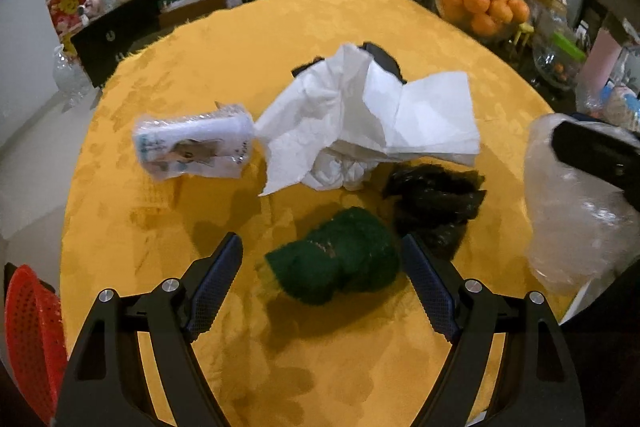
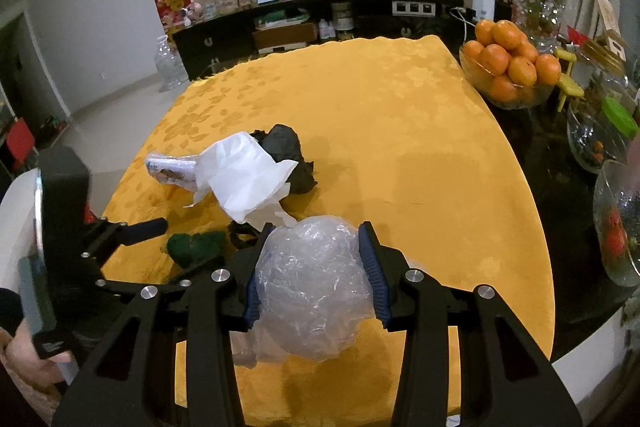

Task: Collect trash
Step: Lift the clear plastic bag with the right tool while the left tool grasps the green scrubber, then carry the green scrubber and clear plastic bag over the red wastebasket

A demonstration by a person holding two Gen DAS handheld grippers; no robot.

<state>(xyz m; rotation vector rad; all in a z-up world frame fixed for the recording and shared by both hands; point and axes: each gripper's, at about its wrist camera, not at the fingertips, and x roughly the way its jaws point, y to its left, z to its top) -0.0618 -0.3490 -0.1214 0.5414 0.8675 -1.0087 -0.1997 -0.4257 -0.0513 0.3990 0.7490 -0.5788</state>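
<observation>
Half of black bag point(image 1: 434, 205) hidden behind tissue point(image 1: 360, 119).

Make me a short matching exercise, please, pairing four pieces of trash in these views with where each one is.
Things:
1. clear plastic wad
2. green scouring pad
3. white tissue
4. tissue packet

Places:
A. on the cloth, left of the white tissue in the left wrist view
B. clamped in the right gripper
C. between the open fingers of the left gripper
D. draped over something black at mid-table

Pairs: 1-B, 2-C, 3-D, 4-A
</observation>
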